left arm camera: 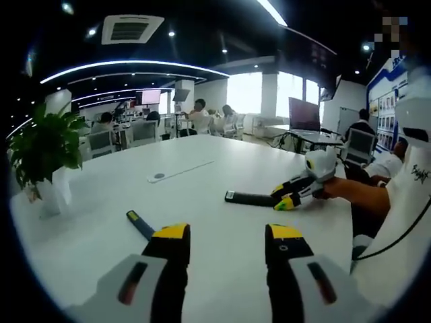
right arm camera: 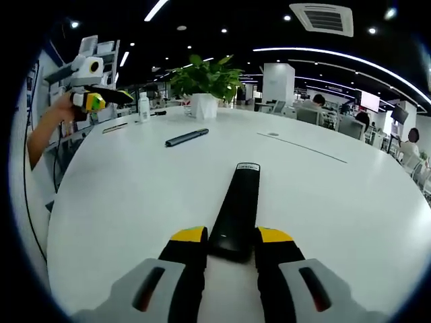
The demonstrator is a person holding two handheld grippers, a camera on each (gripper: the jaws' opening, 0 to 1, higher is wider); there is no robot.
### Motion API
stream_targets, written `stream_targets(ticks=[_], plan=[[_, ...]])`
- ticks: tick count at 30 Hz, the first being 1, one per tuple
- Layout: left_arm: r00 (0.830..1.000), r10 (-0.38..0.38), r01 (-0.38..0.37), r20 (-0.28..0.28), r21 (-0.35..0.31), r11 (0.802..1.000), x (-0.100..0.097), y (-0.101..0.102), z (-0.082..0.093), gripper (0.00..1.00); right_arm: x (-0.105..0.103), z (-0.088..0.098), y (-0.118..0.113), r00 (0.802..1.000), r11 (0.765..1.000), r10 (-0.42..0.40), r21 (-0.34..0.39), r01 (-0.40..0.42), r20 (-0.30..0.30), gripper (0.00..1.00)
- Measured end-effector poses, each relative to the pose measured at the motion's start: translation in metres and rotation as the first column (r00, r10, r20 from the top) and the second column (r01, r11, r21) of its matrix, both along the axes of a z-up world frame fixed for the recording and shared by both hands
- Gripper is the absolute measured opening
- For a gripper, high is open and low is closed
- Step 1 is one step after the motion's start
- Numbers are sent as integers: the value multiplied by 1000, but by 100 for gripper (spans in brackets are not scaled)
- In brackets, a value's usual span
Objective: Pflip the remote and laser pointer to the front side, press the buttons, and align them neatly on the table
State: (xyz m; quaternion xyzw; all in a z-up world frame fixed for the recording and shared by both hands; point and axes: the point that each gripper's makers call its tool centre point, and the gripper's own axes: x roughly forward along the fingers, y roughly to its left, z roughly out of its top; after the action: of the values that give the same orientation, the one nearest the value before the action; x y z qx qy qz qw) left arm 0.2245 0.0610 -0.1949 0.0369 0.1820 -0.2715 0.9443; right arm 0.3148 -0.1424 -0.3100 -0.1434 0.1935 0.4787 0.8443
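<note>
Here the remote (right arm camera: 237,208) apparently points straight out from the right gripper (right arm camera: 231,243).

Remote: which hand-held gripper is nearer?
Right. The right hand-held gripper has its jaws on either side of the near end of the remote. The left hand-held gripper hangs open, apart from it, nearer the laser pointer.

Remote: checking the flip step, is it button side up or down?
Cannot tell: the remote lies flat between the right hand-held gripper jaws, top plain black.
</note>
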Motion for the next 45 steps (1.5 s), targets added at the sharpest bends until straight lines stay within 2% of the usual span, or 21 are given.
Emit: stream_targets(ticks=[4, 8, 11, 16, 19, 22, 25, 28, 30, 33, 37, 40, 45], plan=[[999, -32, 32, 2, 21, 999, 1, -4, -3, 47, -1, 0, 0, 1000, 1000, 3, 2, -3, -3, 31], [997, -74, 74, 9, -10, 997, 1, -11, -2, 44, -2, 0, -1, 1000, 1000, 4, 1, -4, 3, 31], [998, -60, 60, 33, 16, 998, 5, -9, 0, 45, -1, 0, -1, 1000, 1000, 2, 7, -2, 3, 31], [999, -20, 17, 31, 70, 997, 10, -3, -3, 45, -1, -1, -1, 1000, 1000, 0, 15, 0, -1, 31], [999, -34, 33, 19, 40, 999, 9, -8, -3, 44, -2, -1, 0, 1000, 1000, 2, 15, -2, 0, 31], [999, -51, 51, 14, 54, 997, 9, -13, -4, 44, -2, -1, 0, 1000, 1000, 3, 15, -3, -1, 31], [996, -78, 76, 45, 37, 996, 12, -19, 0, 44, -2, -2, 0, 1000, 1000, 2, 13, -2, 2, 31], [997, -58, 58, 46, -3, 998, 16, -17, -2, 44, -3, -1, 0, 1000, 1000, 2, 6, -2, 11, 31], [999, -12, 14, 52, -22, 1000, 21, -13, -1, 44, -2, -1, 0, 1000, 1000, 2, 3, -2, 14, 31], [995, 8, -6, 102, -19, 1000, 24, -12, 3, 44, -2, -2, 0, 1000, 1000, 2, 7, -3, 8, 31], [998, -1, 2, 69, -22, 1000, 23, -20, -3, 45, -2, -2, -1, 1000, 1000, 4, 18, -4, 3, 31], [998, -5, 6, 65, -11, 1000, 21, -25, -3, 45, -2, -2, -1, 1000, 999, 1, 35, -1, -1, 31], [1000, -3, 3, 14, -13, 1000, 20, -29, -12, 44, -1, -2, 0, 1000, 999, -2, 33, 2, 1, 31]])
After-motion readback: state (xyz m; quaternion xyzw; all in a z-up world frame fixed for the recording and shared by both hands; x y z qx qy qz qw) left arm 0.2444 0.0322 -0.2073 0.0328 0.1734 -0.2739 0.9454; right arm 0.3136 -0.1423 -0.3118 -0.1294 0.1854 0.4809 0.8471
